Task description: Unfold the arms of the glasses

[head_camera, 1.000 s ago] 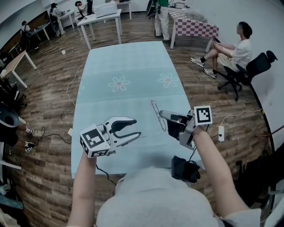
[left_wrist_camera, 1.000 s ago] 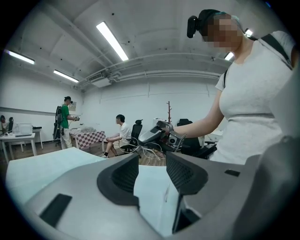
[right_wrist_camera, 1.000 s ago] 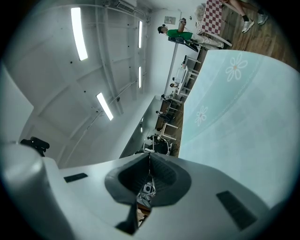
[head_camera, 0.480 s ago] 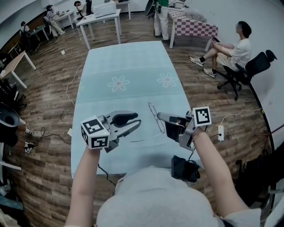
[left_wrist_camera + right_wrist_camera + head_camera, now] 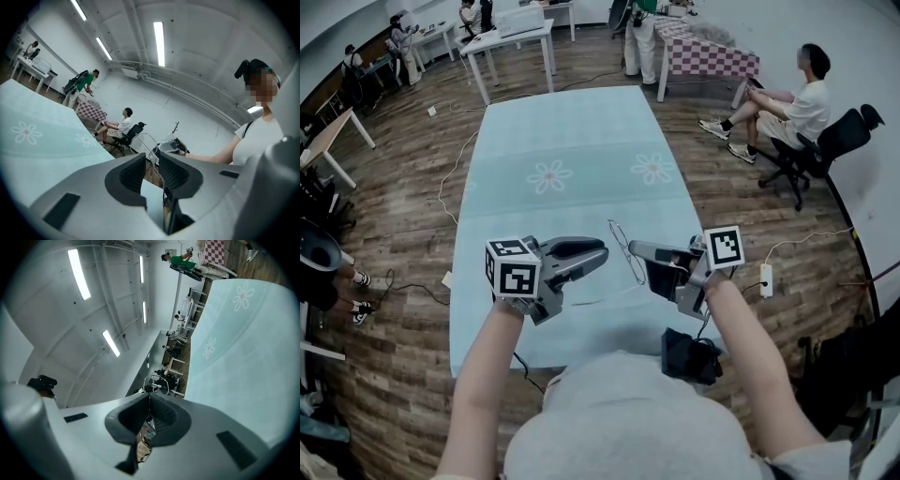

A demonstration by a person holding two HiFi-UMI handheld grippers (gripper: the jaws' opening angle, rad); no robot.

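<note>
Thin wire-framed glasses (image 5: 622, 247) hang above the near end of the light-blue table (image 5: 562, 141). My right gripper (image 5: 635, 249) is shut on the frame beside one lens. One slim arm trails down and to the left from it. My left gripper (image 5: 602, 255) points level at the glasses from the left. Its jaws are closing, with a gap still between the pads. In the left gripper view the glasses (image 5: 143, 142) sit just past the left gripper (image 5: 151, 161), and the thin arm runs down through the gap. In the right gripper view the right gripper (image 5: 150, 401) pinches the wire, with a lens (image 5: 155, 382) beyond.
A person sits on a black chair (image 5: 839, 141) at the right. White tables (image 5: 511, 36) and a checkered table (image 5: 712, 58) stand at the far end. A power strip (image 5: 766, 281) lies on the wooden floor to the right. A black pouch (image 5: 689, 356) hangs at my waist.
My left gripper has rolled so its marker cube faces up. It has shifted right toward the glasses, and its jaws have narrowed. The right gripper has kept its hold, almost still.
</note>
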